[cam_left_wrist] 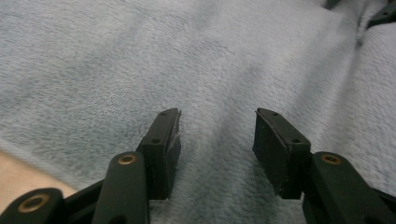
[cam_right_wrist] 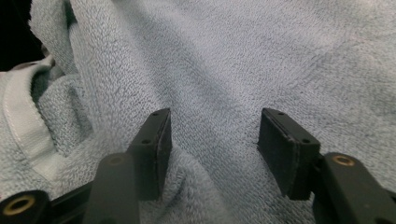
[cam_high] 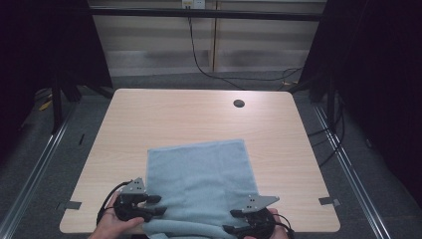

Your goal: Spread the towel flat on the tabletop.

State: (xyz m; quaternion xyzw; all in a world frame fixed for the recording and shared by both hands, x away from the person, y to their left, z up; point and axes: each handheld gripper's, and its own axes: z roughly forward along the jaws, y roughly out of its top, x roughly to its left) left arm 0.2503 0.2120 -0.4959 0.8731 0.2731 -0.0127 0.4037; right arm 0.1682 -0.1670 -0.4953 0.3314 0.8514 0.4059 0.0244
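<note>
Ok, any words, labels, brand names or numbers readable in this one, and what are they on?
None can be read.
Towel: plain light blue pile; its white hem band carries no print.
Table: bare wood grain, no markings.
White fittings on the far wall: too small to tell whether they carry any text.

A light wooden counter fills the middle of the scene, with a round dark cable hole near its far right corner. Small grey tabs stick out at its near left and near right edges, possibly tape. Grey carpet floor surrounds it, with metal rails along both sides. A black cable hangs down the pale far wall and runs right across the floor.
</note>
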